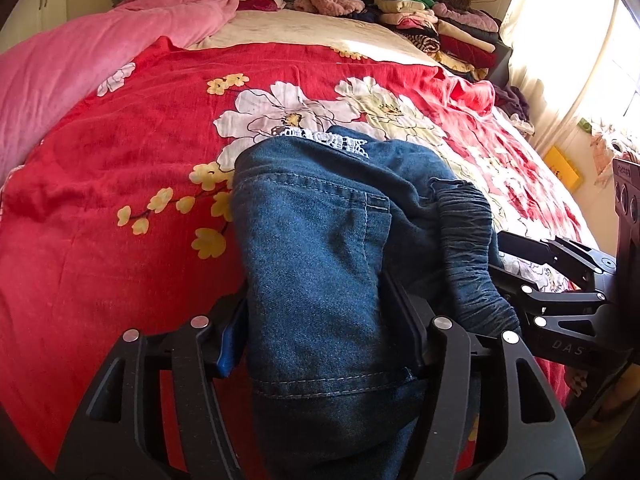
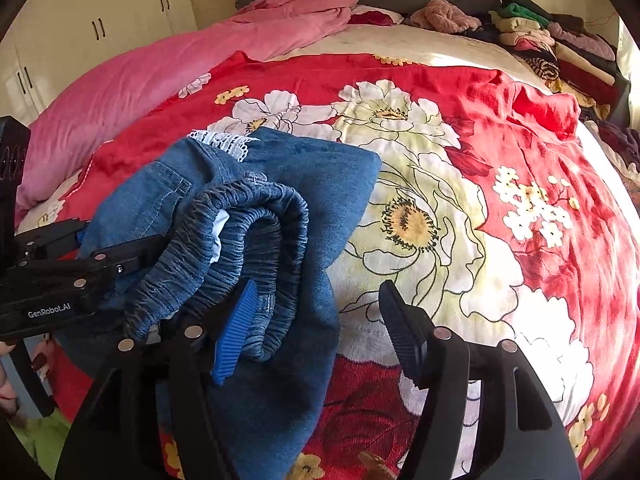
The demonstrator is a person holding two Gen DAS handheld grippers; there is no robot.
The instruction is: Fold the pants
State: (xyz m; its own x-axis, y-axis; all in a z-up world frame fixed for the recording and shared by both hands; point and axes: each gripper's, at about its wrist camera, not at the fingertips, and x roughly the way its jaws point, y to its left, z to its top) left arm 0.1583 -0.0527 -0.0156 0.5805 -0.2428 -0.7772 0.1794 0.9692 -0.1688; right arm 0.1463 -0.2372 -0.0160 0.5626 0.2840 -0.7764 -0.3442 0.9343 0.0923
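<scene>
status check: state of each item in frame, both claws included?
left claw: shut on the denim pants
right claw: open, beside the waistband, gripping nothing
denim pants: bunched, partly folded on the bed
elastic waistband: doubled over, facing the right claw
red floral blanket: spread flat
clothes stack: folded, piled at the bed's far corner

Home bedroom: bed [image 2: 520, 128] w/ floral blanket, wardrobe [image 2: 96, 8], clothes stacks [image 1: 440, 28].

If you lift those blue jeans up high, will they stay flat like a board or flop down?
Probably flop: the jeans already sag and bunch where the left gripper clamps them. The gathered waistband curls over, so it looks stretchy. Denim seems thick, so likely not slippery on the red blanket.
</scene>
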